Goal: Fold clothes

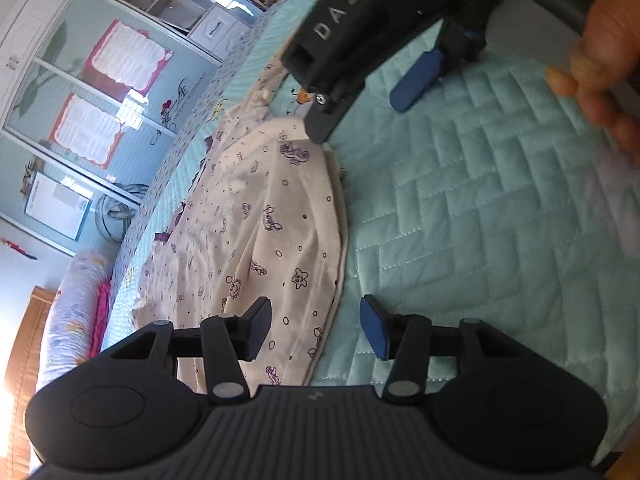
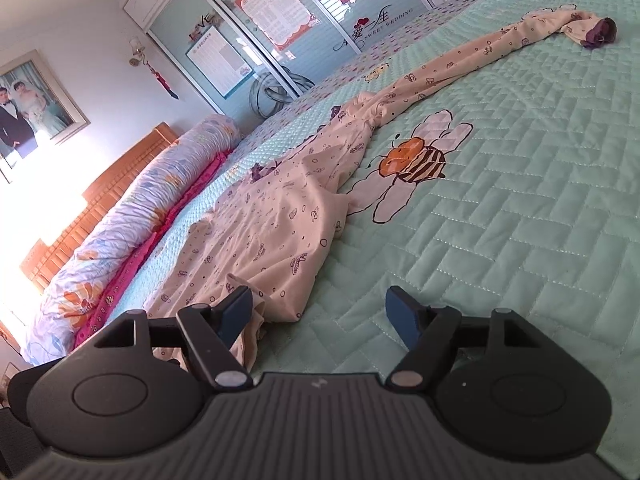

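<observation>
Lying on quilt point(image 2: 520, 200): garment point(image 2: 280, 220) | left claw point(image 1: 316, 330) gaping, empty | right claw point(image 2: 320, 316) gaping, empty

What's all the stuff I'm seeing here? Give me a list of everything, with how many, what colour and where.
printed garment: one, cream with purple cartoon prints, spread across the quilt, long leg or sleeve stretching to the far side
purple cuff: one, dark purple, at the garment's far end
quilted bedspread: one, mint green, covering the bed
bee picture: one, orange, brown and white, on the bedspread
rolled duvet: one, floral, by the headboard
headboard: one, wooden
wardrobe: one, white, sliding glass doors with posters
framed photo: one, on the wall
left gripper: black, blue pads, open over the garment's edge
right gripper: same, open
hand: one, holding the right gripper
</observation>
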`<state>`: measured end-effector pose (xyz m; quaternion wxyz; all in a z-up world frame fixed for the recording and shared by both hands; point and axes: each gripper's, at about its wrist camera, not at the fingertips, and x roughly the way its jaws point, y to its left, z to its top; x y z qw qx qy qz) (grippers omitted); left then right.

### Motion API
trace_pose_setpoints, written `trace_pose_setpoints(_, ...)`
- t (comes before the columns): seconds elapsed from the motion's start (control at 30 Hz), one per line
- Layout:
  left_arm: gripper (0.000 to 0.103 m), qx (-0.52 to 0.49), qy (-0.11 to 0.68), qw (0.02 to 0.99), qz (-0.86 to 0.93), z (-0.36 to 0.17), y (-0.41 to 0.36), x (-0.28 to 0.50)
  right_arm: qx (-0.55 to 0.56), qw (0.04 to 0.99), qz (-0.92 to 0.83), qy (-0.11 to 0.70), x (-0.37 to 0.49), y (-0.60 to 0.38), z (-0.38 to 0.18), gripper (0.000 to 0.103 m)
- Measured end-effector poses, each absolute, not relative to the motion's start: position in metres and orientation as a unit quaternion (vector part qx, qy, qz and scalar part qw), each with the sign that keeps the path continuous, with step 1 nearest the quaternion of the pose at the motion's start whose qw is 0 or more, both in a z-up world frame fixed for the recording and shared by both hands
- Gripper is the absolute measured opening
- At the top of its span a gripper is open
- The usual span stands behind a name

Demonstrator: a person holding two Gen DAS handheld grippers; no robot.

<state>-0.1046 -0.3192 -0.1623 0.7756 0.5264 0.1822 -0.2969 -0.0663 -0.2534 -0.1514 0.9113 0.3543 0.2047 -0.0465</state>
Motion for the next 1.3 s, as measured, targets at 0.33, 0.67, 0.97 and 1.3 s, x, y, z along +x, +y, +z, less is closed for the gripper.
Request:
trace_pose_setpoints(0.33, 0.055, 0.548, 0.164, 0.759, -0.310, -0.165, -0.317, -0.098, 0.418, 0.900, 0.003, 0.127, -0.086, -0.268, -0.164, 0.081)
trace_pose_setpoints(0.67, 0.056, 0.595, 0.122, 0.733, -0.305, -0.172, -0.318, -0.101, 0.419, 0.900, 0.006, 0.119, -0.087, -0.268, -0.165, 0.081)
trace_pose_setpoints(0.97, 0.065, 0.620, 0.097, 0.722, -0.292, -0.174, -0.319, -0.100, 0.425, 0.898, 0.011, 0.110, -0.090, -0.269, -0.168, 0.081)
trace_pose_setpoints(1.3, 0.004, 0.579, 0.134, 0.757, -0.270, -0.171, -0.312, -0.082, 0.432, 0.896, 0.015, 0.103, -0.091, -0.271, -0.169, 0.081)
